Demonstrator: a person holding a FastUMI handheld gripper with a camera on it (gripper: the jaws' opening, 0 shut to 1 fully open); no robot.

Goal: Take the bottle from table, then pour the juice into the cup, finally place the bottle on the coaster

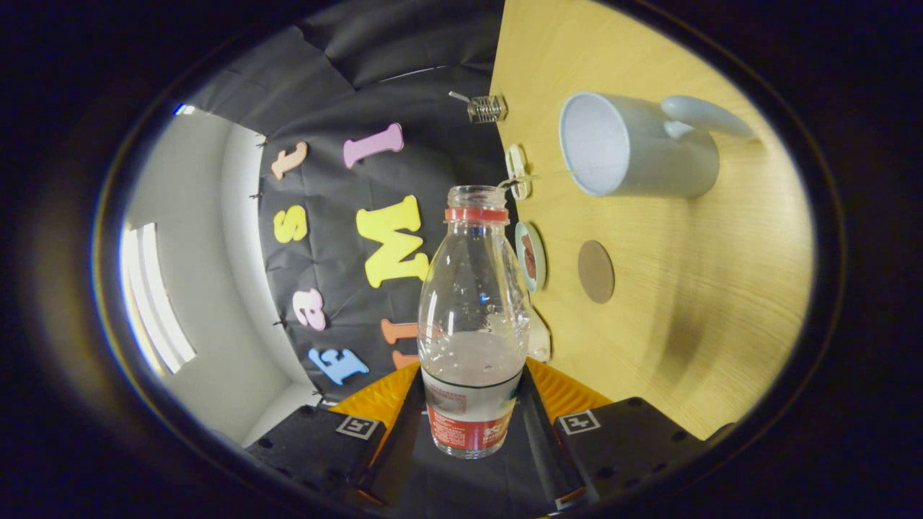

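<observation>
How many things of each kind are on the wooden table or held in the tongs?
Bottle, uncapped, held between the tongs: 1
Cup: 1
Round brown coaster: 1
Small glass jar: 1
Small dish at the table edge: 1
Total: 5

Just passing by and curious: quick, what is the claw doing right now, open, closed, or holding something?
Claw: closed on the uncapped bottle, one finger pressing each side near its base; the view is rolled sideways relative to the table.
</observation>
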